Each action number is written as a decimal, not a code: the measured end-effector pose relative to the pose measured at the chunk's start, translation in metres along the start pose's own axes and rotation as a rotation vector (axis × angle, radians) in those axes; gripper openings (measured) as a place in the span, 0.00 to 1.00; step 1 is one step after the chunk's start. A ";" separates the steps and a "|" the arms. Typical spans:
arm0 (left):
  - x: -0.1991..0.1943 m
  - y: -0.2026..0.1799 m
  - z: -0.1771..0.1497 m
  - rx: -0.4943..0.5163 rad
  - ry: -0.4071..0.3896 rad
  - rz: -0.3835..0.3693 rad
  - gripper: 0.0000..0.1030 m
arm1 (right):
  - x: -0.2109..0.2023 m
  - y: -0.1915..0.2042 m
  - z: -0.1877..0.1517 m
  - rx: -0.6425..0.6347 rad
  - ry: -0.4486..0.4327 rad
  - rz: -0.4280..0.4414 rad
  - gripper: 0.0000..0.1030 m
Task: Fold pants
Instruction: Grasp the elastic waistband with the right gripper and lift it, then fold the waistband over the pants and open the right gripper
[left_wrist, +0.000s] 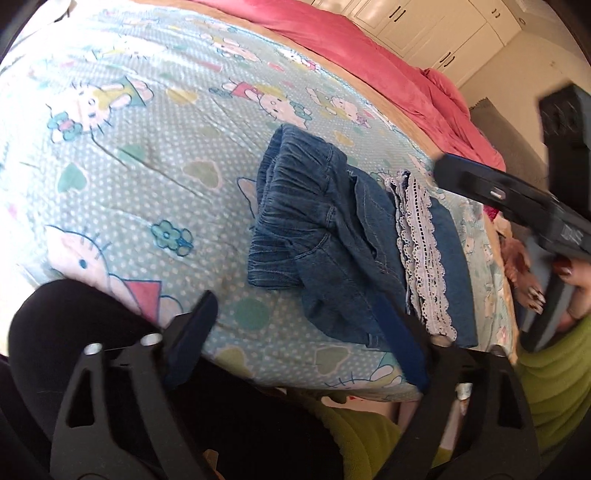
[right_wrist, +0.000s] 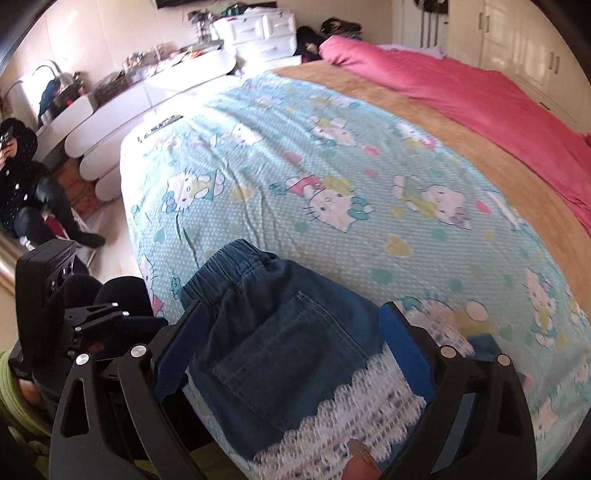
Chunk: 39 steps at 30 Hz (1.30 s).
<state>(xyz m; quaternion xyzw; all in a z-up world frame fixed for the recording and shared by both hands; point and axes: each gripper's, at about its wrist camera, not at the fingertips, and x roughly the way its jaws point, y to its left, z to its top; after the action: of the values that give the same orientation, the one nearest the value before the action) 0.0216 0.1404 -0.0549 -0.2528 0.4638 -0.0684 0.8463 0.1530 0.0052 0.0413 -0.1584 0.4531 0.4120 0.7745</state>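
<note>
Small blue denim pants (left_wrist: 325, 236) with an elastic waistband and white lace hems (left_wrist: 421, 251) lie bunched and folded on the Hello Kitty bedspread (left_wrist: 147, 147), near the bed's front edge. My left gripper (left_wrist: 295, 325) is open and empty, its fingers just short of the pants' near end. In the right wrist view the pants (right_wrist: 280, 350) lie between my open right gripper's (right_wrist: 291, 332) fingers, with the back pocket and lace hem (right_wrist: 362, 406) showing. The right gripper also shows at the right of the left wrist view (left_wrist: 517, 199), above the bed's edge.
A pink duvet (right_wrist: 461, 81) and a tan blanket (right_wrist: 406, 107) cover the far side of the bed. White cupboards (left_wrist: 436, 26) stand beyond it. White drawers (right_wrist: 258, 33) and a cluttered white dresser (right_wrist: 147, 77) stand at the left. A person in black sits on the floor (right_wrist: 26, 184).
</note>
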 end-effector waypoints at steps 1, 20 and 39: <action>0.002 0.000 0.000 -0.001 0.003 -0.016 0.59 | 0.007 0.000 0.004 -0.009 0.015 0.015 0.91; 0.028 0.005 0.002 -0.040 0.037 -0.130 0.52 | 0.087 0.013 0.022 -0.055 0.132 0.248 0.30; 0.064 -0.100 0.027 0.129 0.087 -0.232 0.81 | -0.054 -0.100 -0.050 0.219 -0.208 0.348 0.32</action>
<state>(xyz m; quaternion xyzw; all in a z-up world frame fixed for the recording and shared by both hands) 0.0915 0.0415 -0.0423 -0.2466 0.4625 -0.2062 0.8263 0.1892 -0.1131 0.0467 0.0505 0.4335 0.5017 0.7469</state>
